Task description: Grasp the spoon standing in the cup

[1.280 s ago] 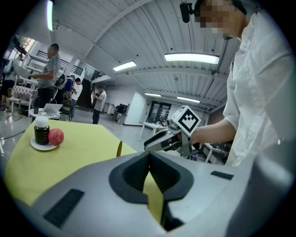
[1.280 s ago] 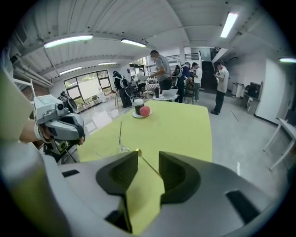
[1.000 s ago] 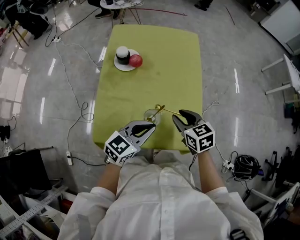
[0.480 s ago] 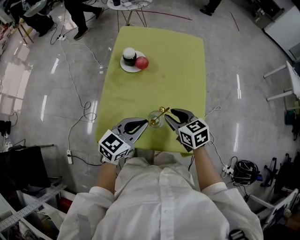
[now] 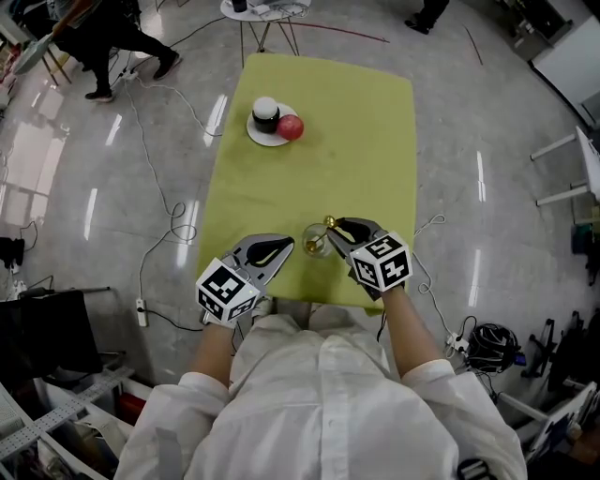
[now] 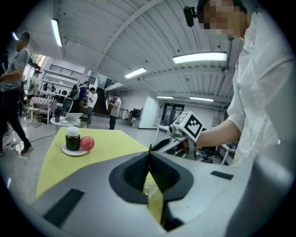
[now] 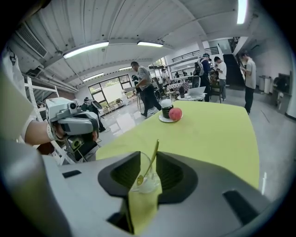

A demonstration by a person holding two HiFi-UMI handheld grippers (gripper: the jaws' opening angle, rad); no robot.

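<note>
A clear glass cup (image 5: 314, 242) stands near the front edge of the yellow-green table (image 5: 356, 141), with a gold spoon (image 5: 324, 229) leaning in it. My right gripper (image 5: 335, 228) is at the cup's right. In the right gripper view the spoon (image 7: 150, 165) and cup (image 7: 147, 181) lie between the jaws of this gripper (image 7: 148, 156). The jaws have just been closing but the pads stand apart from the handle, so it is open. My left gripper (image 5: 284, 251) hangs left of the cup, its tips (image 6: 149, 153) touching, shut on nothing.
A white plate (image 5: 262, 138) at the far left of the table carries a dark jar (image 5: 266, 114) and a red fruit (image 5: 291, 127). Cables trail on the floor at the left. A person (image 5: 103, 33) walks beyond the far corner, near a small round table (image 5: 267, 9).
My right gripper has moved left up to the cup, bringing the spoon handle between its jaws, which have narrowed. The left gripper has eased back from the cup, still shut.
</note>
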